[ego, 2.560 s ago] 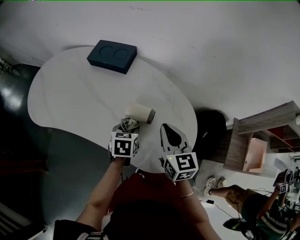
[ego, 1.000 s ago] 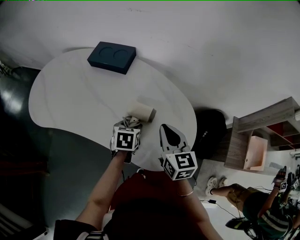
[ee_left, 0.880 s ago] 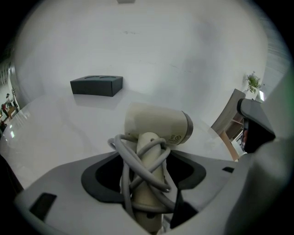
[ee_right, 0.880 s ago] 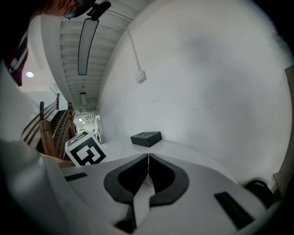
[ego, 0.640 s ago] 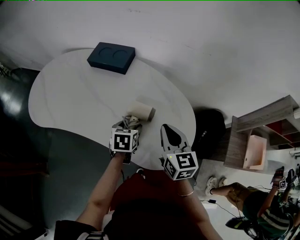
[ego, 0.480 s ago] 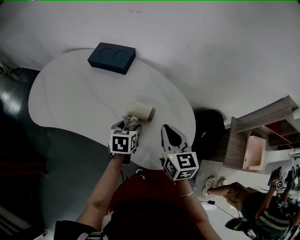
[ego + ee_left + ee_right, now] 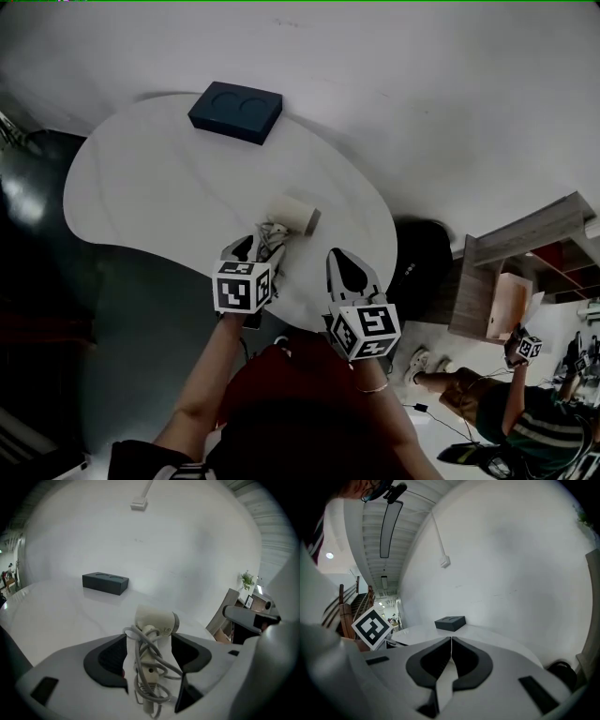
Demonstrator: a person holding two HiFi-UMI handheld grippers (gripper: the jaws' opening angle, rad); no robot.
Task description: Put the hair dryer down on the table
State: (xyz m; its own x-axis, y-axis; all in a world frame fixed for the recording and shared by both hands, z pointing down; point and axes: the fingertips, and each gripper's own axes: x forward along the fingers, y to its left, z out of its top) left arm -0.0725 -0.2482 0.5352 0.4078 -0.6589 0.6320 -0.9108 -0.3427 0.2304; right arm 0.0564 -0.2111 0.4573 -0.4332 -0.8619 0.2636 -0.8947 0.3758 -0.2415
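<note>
Now the left hand-held gripper [image 7: 255,246], jaws just opened, straddles the hair dryer [image 7: 157,619] on the table [image 7: 141,187] (right hand-held gripper [image 7: 451,641] clenched).

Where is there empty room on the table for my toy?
Widest bare patch: the left half of the white rounded table, from the dark rectangular box at the far edge to the near edge. A smaller one lies between that box and the cream hair dryer. Crowded: the near edge, where the open left gripper hangs over the dryer.
</note>
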